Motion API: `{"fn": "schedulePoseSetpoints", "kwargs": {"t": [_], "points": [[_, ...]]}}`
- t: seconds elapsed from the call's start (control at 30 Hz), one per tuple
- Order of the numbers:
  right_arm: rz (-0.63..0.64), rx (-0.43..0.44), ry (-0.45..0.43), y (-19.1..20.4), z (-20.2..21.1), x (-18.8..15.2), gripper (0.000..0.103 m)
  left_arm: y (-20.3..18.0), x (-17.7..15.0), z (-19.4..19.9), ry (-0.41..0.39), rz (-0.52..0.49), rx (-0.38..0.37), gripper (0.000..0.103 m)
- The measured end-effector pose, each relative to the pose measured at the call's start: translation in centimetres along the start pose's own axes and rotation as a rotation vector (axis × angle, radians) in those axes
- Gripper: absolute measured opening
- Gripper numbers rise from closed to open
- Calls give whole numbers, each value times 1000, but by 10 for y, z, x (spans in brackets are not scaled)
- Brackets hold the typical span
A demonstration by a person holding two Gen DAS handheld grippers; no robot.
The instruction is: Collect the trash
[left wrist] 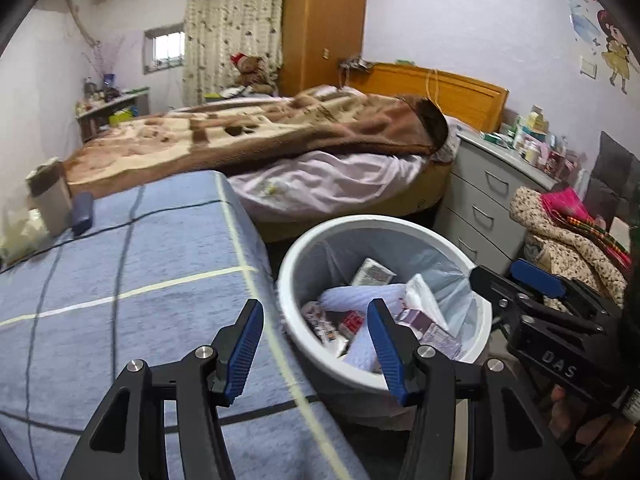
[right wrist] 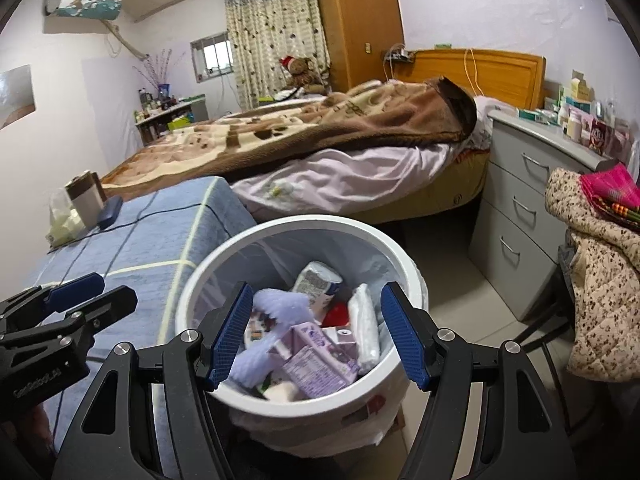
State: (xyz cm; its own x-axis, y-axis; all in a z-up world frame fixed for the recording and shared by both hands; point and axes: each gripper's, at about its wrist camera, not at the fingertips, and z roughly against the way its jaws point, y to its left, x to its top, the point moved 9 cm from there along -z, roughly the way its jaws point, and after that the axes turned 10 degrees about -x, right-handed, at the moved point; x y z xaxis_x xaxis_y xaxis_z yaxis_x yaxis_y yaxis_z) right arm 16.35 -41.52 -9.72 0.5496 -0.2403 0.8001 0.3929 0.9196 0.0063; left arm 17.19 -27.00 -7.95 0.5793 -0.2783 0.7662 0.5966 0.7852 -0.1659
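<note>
A white bin (left wrist: 292, 264) with a clear liner stands on the floor beside a blue plaid bed; it also shows in the right wrist view (right wrist: 404, 264). It holds trash: a purple carton (right wrist: 316, 360), a lilac wrapper (right wrist: 280, 308), a white packet (right wrist: 320, 280). My left gripper (left wrist: 316, 320) is open and empty over the bin's near-left rim. My right gripper (right wrist: 316, 308) is open and empty above the bin. Each gripper shows in the other's view: the right one (left wrist: 520, 280) and the left one (right wrist: 92, 292).
The blue plaid bed (left wrist: 120, 280) carries a dark case (left wrist: 83, 208), a cable and a tissue pack. A larger bed with a brown blanket (left wrist: 280, 128) lies behind. A grey drawer chest (right wrist: 520, 208) and a chair with clothes (right wrist: 592, 280) stand right.
</note>
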Motion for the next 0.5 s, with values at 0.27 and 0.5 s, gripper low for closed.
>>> {"fn": "schedulePoseSetpoints", "kwargs": {"t": [0.27,0.5], "points": [[22,14,-66,12,31,-2,68,11,-15,47,-78,27,64,54],[27,-2,-132,16,56,-5,68,11,-26,85,-142,32,90,58]]}}
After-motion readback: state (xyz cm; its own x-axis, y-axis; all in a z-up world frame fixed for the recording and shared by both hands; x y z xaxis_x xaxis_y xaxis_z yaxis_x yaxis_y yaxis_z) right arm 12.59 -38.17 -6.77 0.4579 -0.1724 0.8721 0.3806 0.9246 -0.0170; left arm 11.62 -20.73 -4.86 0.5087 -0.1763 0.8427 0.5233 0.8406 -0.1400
